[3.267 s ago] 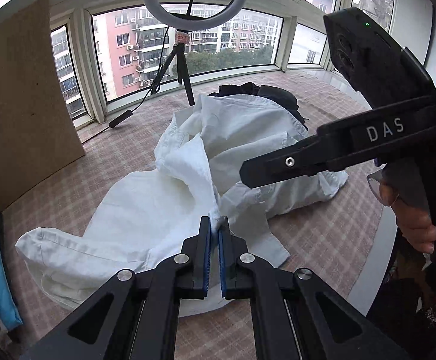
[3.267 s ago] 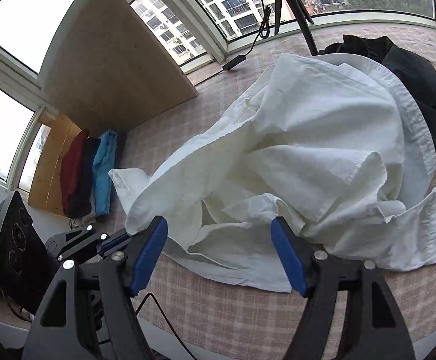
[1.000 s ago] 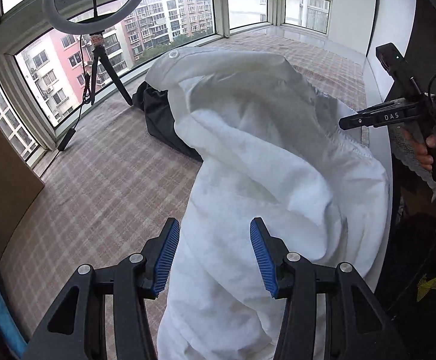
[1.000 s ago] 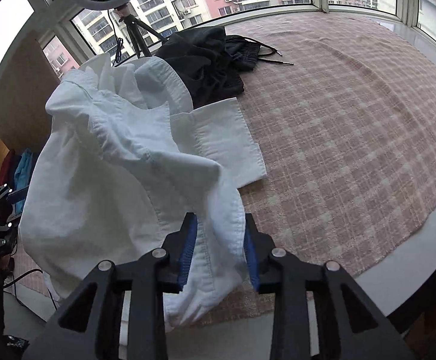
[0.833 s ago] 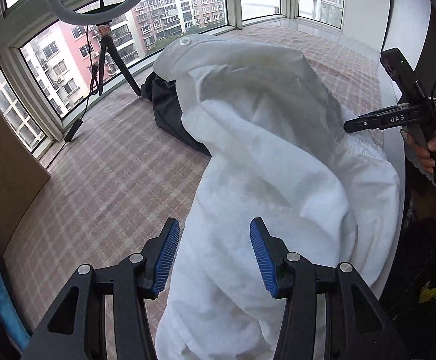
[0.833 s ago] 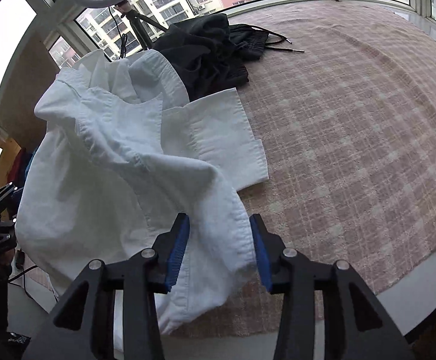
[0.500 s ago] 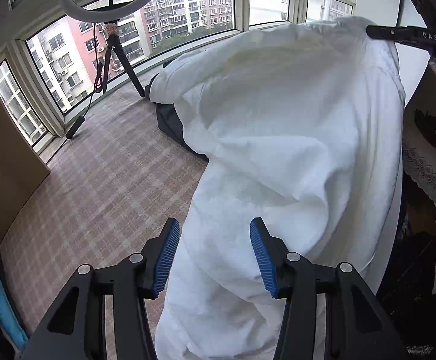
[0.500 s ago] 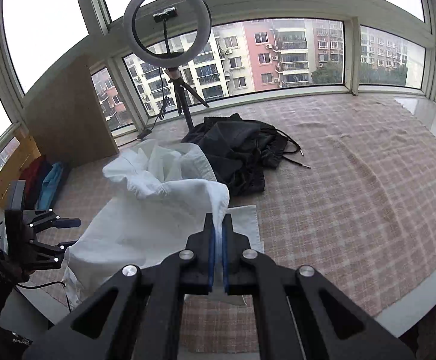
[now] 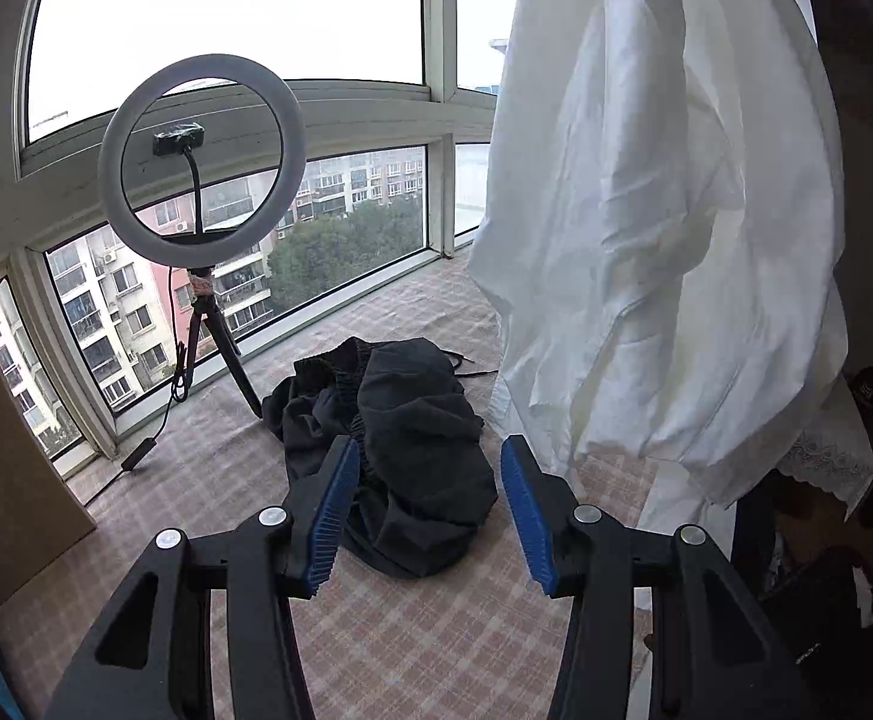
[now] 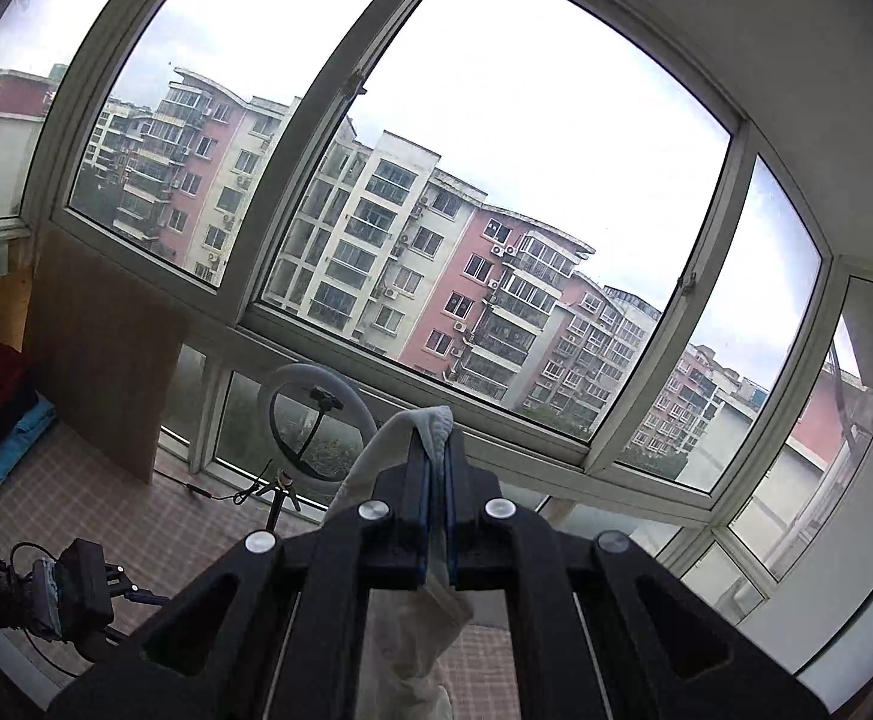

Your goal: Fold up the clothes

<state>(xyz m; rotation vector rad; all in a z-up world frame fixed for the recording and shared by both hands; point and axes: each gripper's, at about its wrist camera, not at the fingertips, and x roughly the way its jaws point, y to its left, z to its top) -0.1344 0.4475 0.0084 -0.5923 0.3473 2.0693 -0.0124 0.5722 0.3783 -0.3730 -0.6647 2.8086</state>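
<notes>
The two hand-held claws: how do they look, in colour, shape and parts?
Left claw: matte black angular frame, two fingers with ribbed blue pads, silver round screws. Right claw: same black frame, blue pads, silver screws. A thin black cable loops near the left device in the right wrist view.

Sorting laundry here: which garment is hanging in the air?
The white shirt, pinched in the right tool; the black garment lies crumpled on the table.
</notes>
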